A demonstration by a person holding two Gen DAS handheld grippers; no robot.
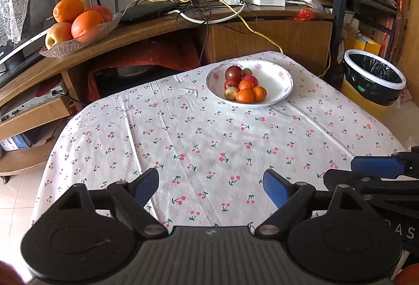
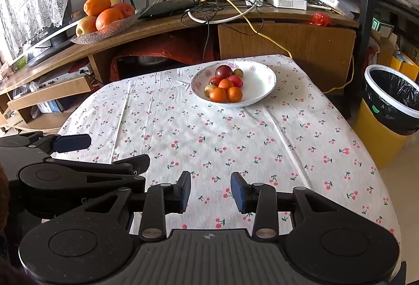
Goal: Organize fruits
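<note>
- Fruits (image 1: 243,84) sit heaped in a white bowl (image 1: 281,80) with a pink floral rim, at the far end of the table: a dark red round one at the back, small orange ones in front, a few red and tan ones between.
- Bowl and fruit crowd to the bowl's left half; its right half is bare.
- Tablecloth (image 1: 199,133), white with a cherry print, covers the table and lies creased lengthwise.
- Left gripper (image 1: 210,186) hovers over the near edge of the cloth, its blue-padded jaws spread wide with nothing between them, well apart from the bowl.
- Right gripper (image 2: 210,190) hangs just beside it over the same near edge, jaws parted by a narrower gap, also empty.
- Glass dish (image 1: 78,40) on the wooden desk behind the table holds large oranges and an apple.
- Router (image 1: 152,10) with upright antennas and tangled cables lies further along the desk.
- Bin (image 1: 374,76) with a black liner stands on the floor to the right of the table.
</note>
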